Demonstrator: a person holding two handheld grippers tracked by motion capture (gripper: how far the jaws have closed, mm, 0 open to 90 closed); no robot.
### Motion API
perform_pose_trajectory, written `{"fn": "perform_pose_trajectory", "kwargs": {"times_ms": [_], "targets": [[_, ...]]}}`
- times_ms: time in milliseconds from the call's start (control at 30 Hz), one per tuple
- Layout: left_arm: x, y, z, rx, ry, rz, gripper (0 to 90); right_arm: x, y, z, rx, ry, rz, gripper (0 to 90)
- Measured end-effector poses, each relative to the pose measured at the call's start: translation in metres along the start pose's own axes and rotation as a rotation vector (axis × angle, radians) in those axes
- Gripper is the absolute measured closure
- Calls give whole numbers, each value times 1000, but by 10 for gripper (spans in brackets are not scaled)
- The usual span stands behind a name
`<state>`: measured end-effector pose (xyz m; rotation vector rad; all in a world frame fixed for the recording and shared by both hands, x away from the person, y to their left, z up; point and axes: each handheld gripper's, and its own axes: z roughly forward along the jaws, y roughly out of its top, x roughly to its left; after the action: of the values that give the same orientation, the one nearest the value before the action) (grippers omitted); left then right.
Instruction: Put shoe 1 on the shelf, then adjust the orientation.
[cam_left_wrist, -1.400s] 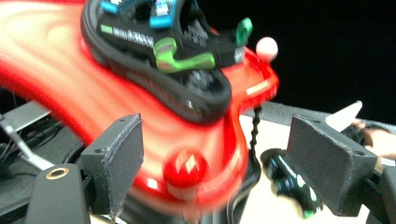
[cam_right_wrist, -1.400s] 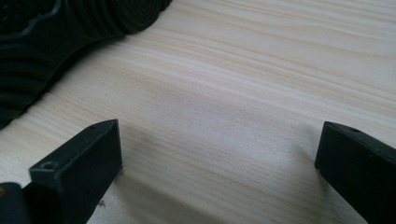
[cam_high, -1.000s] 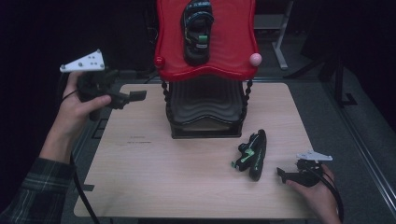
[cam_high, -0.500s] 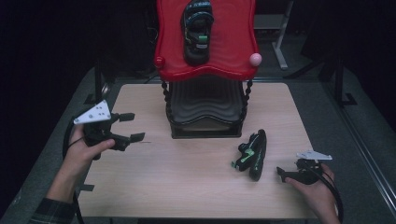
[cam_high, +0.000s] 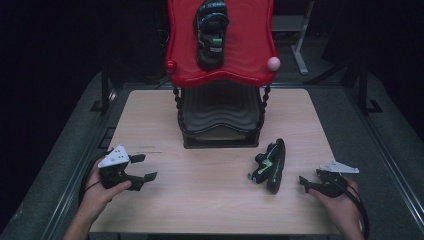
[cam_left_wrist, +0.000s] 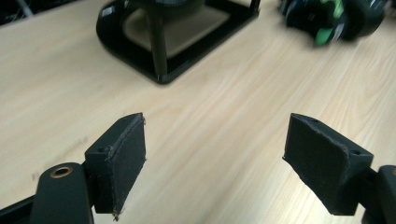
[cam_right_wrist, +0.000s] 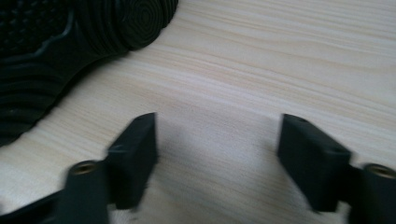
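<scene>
One black-and-green rubber-soled shoe (cam_high: 270, 161) is lying sideways, probably light and flexible; right gripper (cam_high: 306, 182) is narrowing emptily beside its sole, left gripper (cam_high: 143, 167) gaping.

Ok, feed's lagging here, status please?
Left gripper open, empty. Right gripper open, jaws just closing, empty. Black-and-green shoe on its side beside it, path clear.

Two shoes (cam_high: 270, 161) (cam_high: 211, 31) (black, green-trimmed), one rack (cam_high: 220, 75), one table (cam_high: 210, 200).
</scene>
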<state>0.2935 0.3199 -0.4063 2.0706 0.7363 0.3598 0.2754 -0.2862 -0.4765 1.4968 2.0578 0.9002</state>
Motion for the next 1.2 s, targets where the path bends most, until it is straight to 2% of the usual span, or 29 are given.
{"fn": "perform_pose_trajectory", "kwargs": {"times_ms": [167,267,367,467,633,767,867,1033,1200], "targets": [[-2,-15,8,40,9,-24,202,-3,0,-4,-5,44,5,626],[-4,-24,14,67,9,-35,203,-4,0,-6,-11,79,3,759],[-6,-33,19,122,31,-27,206,-6,2,-10,-28,102,-7,892],[-5,-39,22,146,34,-33,210,-7,4,-14,-32,124,0,900],[-6,-46,29,175,37,-41,211,-7,11,-19,-48,131,-16,900],[-6,-49,34,201,54,-35,209,-8,21,-25,-71,146,-9,900],[-6,-50,36,194,64,-27,191,-7,31,-29,-101,174,0,900],[-5,-52,38,177,95,-48,148,-3,51,-29,-128,203,-16,899],[-3,-54,39,167,104,-57,101,5,72,-29,-160,239,-40,899]]}}
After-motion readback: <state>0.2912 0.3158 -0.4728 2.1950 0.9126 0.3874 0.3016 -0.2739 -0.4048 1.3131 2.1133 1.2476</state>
